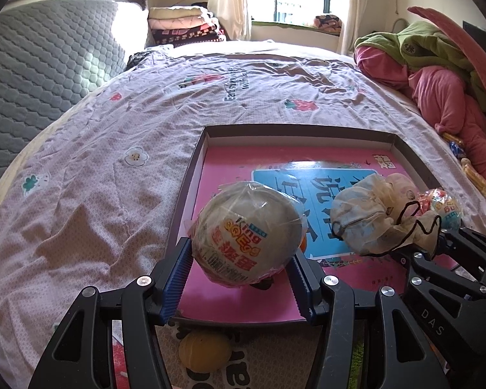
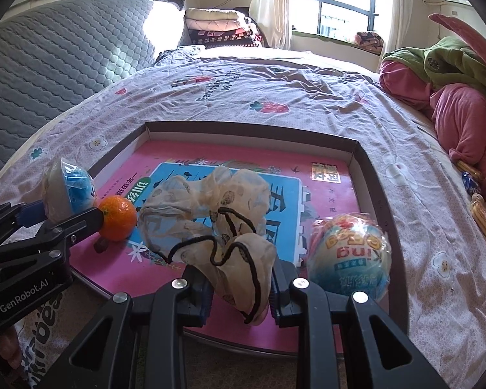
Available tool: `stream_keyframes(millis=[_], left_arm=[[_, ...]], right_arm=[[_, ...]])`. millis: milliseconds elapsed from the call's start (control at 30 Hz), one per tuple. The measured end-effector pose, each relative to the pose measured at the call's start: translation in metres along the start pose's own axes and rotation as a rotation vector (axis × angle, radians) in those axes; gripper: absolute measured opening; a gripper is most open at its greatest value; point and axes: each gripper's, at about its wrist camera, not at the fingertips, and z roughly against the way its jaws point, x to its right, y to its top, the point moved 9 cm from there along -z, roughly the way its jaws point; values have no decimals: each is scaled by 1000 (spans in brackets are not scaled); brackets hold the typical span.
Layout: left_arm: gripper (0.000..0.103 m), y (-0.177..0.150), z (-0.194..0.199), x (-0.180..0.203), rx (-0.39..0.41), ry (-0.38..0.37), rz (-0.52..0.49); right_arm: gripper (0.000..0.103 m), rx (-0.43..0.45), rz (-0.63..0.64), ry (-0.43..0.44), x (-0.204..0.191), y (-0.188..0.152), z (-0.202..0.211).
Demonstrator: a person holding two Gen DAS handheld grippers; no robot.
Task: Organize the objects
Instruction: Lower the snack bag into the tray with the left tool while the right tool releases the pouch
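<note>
My left gripper point(image 1: 243, 259) is shut on a large plastic-wrapped toy egg point(image 1: 246, 236), its blue pads pressing both sides, over the near left corner of a shallow box tray point(image 1: 295, 128) with a pink printed floor. My right gripper point(image 2: 239, 278) is shut on the gathered neck of a pale drawstring pouch point(image 2: 207, 207), whose body rests in the tray point(image 2: 249, 126). Seen from the right wrist, the left gripper point(image 2: 66, 215) and its egg point(image 2: 68, 191) are at far left, beside an orange point(image 2: 118, 217). A second, smaller egg point(image 2: 350, 256) lies at the tray's near right.
The tray sits on a bed with a floral sheet point(image 1: 113, 162). Pink and green clothes point(image 2: 463, 103) are piled at right, with snack packets point(image 2: 482, 217) below them. A grey quilted headboard point(image 1: 42, 64) stands at left. A yellow ball point(image 1: 204, 350) lies near the tray's front edge.
</note>
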Motion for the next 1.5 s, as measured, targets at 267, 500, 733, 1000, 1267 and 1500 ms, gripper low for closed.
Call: stream_keyframes(millis=[267, 500, 733, 1000, 1267, 1500], left_arm=[[58, -3, 1, 3, -10, -11, -13], [59, -5, -1, 6, -18, -16, -27], [59, -4, 2, 6, -13, -18, -20], [59, -3, 5, 7, -7, -23, -23], [59, -2, 9, 6, -2, -32, -13], [59, -2, 12, 9, 4, -40, -15]], right_arm=[[29, -17, -3, 5, -3, -2, -4], [37, -28, 3, 10, -6, -3, -3], [42, -32, 5, 12, -7, -4, -1], [44, -35, 9, 12, -7, -5, 2], [48, -33, 12, 6, -8, -6, 5], [57, -27, 16, 2, -7, -7, 10]])
